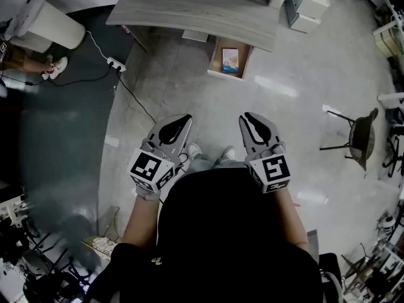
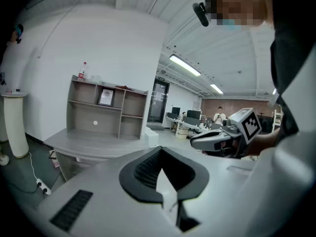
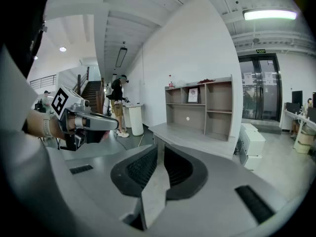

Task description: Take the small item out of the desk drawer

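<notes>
We've got the left gripper [image 1: 184,118] and right gripper [image 1: 247,118] mid-frame, both pinched fully closed on nothing; the open drawer [image 1: 214,58] sits upper centre, well apart.

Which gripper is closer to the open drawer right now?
Right. In the head view the right gripper hangs almost straight back from the open drawer; the left gripper is back and further aside.

Drawer [image 1: 230,59] stands open, top unblocked. Bare floor [image 1: 208,106] in front of drawer. Power strip [image 1: 115,63] and cable [image 1: 136,96] left of drawer. Chair [image 1: 361,136] well right.
</notes>
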Available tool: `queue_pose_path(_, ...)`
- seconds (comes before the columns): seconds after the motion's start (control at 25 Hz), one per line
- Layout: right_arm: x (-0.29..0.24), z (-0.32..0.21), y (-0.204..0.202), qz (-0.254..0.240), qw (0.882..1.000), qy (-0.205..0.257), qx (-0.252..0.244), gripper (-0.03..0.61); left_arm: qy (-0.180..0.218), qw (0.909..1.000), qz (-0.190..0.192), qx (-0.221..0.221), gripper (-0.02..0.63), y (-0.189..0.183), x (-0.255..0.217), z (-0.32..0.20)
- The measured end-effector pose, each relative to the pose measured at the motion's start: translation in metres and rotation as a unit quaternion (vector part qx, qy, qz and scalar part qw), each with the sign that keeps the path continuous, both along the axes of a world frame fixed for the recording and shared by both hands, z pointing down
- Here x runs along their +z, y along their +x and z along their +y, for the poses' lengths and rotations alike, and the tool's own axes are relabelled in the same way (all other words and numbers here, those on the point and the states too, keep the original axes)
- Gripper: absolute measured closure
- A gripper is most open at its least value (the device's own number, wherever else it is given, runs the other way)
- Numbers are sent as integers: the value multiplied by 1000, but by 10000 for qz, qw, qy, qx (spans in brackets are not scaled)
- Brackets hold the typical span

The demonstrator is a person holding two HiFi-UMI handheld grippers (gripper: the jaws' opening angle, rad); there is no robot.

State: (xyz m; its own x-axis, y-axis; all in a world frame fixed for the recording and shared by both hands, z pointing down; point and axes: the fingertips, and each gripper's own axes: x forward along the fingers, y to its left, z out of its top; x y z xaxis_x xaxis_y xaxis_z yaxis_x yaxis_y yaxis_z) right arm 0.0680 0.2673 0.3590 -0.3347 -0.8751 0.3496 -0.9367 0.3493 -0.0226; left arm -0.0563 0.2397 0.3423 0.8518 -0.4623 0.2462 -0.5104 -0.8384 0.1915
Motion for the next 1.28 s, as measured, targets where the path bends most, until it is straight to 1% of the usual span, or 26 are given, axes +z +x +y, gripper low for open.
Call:
queue_pose_path(0.2,-4,-1,-30,113,9999,-14,20,548,27,9998,-38,197,606,-27,-1,4)
queue_pose_path(0.36,-6,-6,-53,253,9997,-47,6,548,-6,9997,56,245,604,-44,1,1)
queue_pose_path(0.52,-3,-16,-73,352,9993,-129,77,546,-120,9992,189,326,605,-63,6,-4)
queue_pose_path(0.68,8,-28,-86,507,9981,-306,198,524,-247,9985,219,440,605,-78,16,-8)
queue_pose_path(0.84,23,-42,-87,449,9972,-560,231,494,-321,9984,145,435,604,-85,27,-18)
queue_pose_path(0.92,30,-54,-83,419,9967,-652,259,488,-399,9984,173,374,605,-85,31,-27)
queue_pose_path(1.0,36,-69,-74,502,9961,-676,266,483,-450,9985,152,287,604,-82,37,-40)
queue_pose_path(1.16,44,-107,-54,809,9947,-623,88,471,-444,9989,68,98,604,-63,41,-76)
queue_pose_path(1.28,48,-143,-37,758,9947,-674,-155,465,-445,9989,13,-145,606,-43,40,-112)
